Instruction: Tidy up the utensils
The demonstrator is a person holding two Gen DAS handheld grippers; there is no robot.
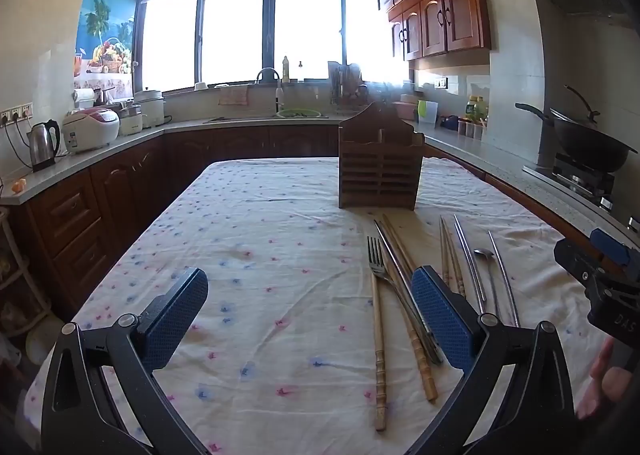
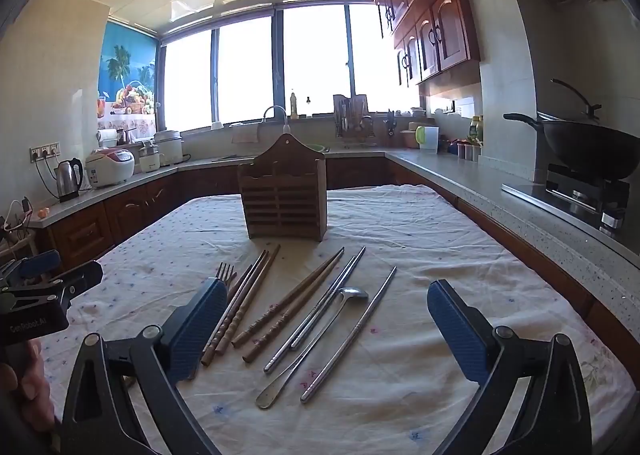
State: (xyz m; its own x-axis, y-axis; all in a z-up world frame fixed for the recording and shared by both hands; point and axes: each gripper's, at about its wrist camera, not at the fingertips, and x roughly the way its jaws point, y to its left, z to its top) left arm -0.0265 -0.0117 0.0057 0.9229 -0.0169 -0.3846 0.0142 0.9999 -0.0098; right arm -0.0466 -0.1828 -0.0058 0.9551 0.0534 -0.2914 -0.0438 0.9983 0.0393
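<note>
The wooden utensil holder (image 2: 284, 191) stood upright on the cloth-covered tabletop (image 2: 400, 215), and everything else lay on the camera side of it. Just in front of the holder a loose fan of utensils rested flat on the cloth, handles toward the cameras. Furthest left of the holder's front lay the fork (image 2: 225, 275), its tines pointing at the holder, beside a bundle of bamboo chopsticks (image 2: 244, 307). A pair of darker wooden chopsticks (image 2: 294, 301) lay next, angled toward the holder's right corner, then a pair of metal chopsticks (image 2: 320, 311), the metal spoon (image 2: 320, 335) with its bowl toward the holder, and a single metal chopstick (image 2: 356, 329) furthest right.

The left tool (image 1: 310, 319) hung above the cloth, down and left of the holder, its blue-padded fingers (image 1: 176, 319) spread wide with nothing between them; its right finger overlapped the chopstick bundle in view, whether touching could not be told. The right tool (image 2: 326, 335) was likewise wide open and empty, poised over the metal pieces in front of the holder.
</note>
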